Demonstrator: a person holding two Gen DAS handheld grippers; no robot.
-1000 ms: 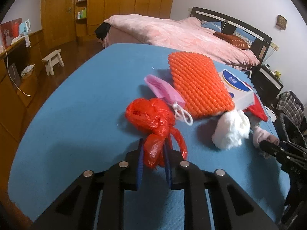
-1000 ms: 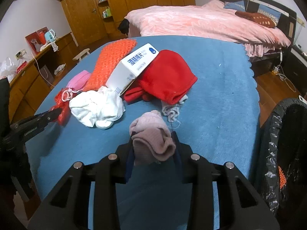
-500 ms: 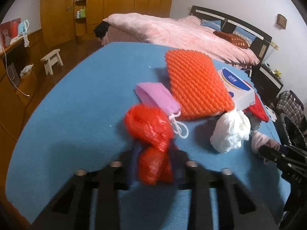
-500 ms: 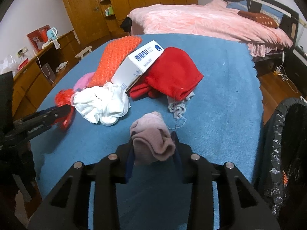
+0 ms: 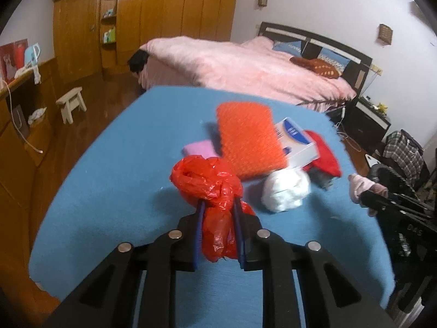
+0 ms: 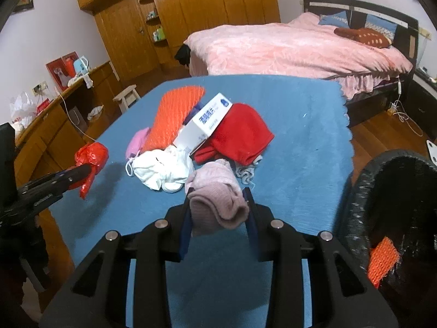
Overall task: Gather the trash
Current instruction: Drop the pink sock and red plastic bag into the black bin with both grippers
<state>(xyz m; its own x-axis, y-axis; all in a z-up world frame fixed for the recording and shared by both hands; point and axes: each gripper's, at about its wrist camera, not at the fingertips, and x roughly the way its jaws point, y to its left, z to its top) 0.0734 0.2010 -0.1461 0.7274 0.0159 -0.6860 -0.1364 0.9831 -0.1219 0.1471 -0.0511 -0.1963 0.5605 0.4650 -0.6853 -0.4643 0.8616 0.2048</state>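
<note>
Left wrist view: left tongs (image 5: pixel 218 210) have just squeezed tighter and pinch a red plastic bag (image 5: pixel 210 186), clear of the blue worktop (image 5: pixel 114 180). Right tongs (image 6: pixel 218 202) clamp a pink sock (image 6: pixel 217 194) — black bin (image 6: pixel 357 207) just beside. Box (image 6: pixel 203 124), white rag (image 6: pixel 161 170), red cloth (image 6: pixel 240 136) and orange mesh (image 6: pixel 174 114) remain — barely started.

Table cover (image 6: pixel 300 142): blue | crumpled plastic bag (image 5: pixel 207 183): red | mesh sleeve (image 5: pixel 245 142): orange, knobbly | carton (image 6: pixel 204 125): white with blue print | cloth (image 6: pixel 240 134): red | sock (image 6: pixel 218 199): dusty pink | wad (image 6: pixel 161 169): white | bedspread (image 6: pixel 286 49): pink
</note>
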